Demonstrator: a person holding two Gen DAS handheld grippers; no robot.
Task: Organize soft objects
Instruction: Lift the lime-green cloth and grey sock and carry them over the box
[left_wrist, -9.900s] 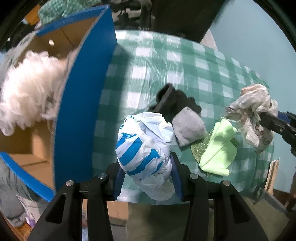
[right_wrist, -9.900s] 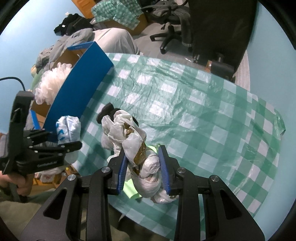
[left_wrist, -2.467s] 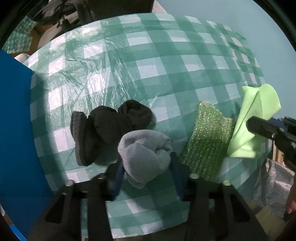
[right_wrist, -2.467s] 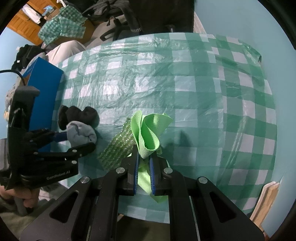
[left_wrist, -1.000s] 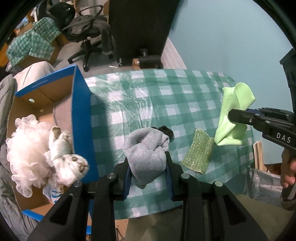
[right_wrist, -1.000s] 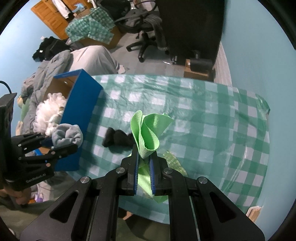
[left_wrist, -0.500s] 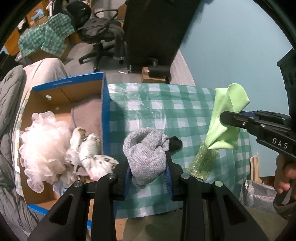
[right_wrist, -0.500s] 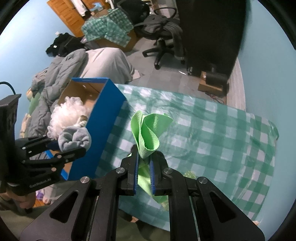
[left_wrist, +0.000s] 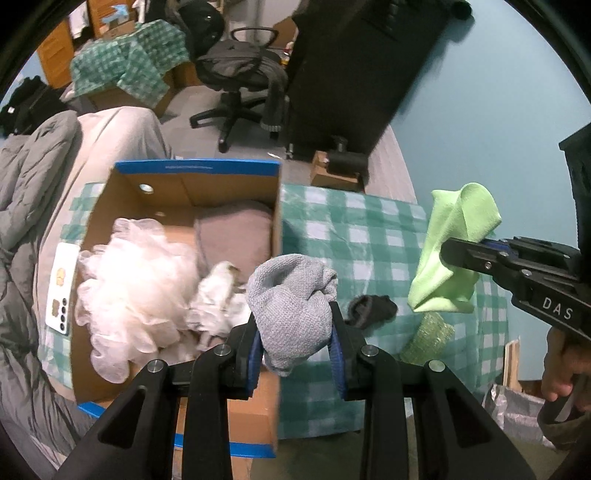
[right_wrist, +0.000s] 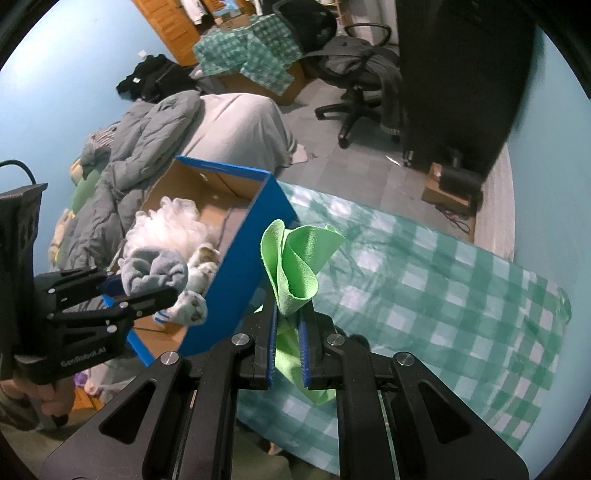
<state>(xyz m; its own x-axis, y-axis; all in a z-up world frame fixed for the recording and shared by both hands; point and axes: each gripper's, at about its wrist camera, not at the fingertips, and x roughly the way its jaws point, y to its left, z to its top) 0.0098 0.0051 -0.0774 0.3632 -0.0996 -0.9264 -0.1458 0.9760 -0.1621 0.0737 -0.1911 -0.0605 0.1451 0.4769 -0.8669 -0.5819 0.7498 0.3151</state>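
Note:
My left gripper (left_wrist: 295, 321) is shut on a grey sock (left_wrist: 291, 299), held in the air over the near right corner of the blue cardboard box (left_wrist: 199, 168). In the right wrist view the same sock (right_wrist: 153, 271) hangs above the box (right_wrist: 240, 254). My right gripper (right_wrist: 288, 317) is shut on a light green cloth (right_wrist: 295, 266), held above the checked table (right_wrist: 424, 280) just right of the box wall. The left wrist view shows that cloth (left_wrist: 454, 251) pinched in the right gripper (left_wrist: 448, 248). A black sock (left_wrist: 371, 310) and a green sparkly sponge (left_wrist: 428, 339) lie on the table.
Inside the box lie a white mesh pouf (left_wrist: 129, 280), crumpled plastic bags (left_wrist: 218, 295) and a brown cushion (left_wrist: 232, 232). A bed with a grey duvet (right_wrist: 140, 147) stands left of the box. An office chair (left_wrist: 240, 74) and a dark cabinet (left_wrist: 351, 66) stand behind the table.
Both grippers have travelled left from over the table towards the box, rising a little and rolling slightly. The grey sock now hangs over the box corner; the green cloth follows beside the box wall.

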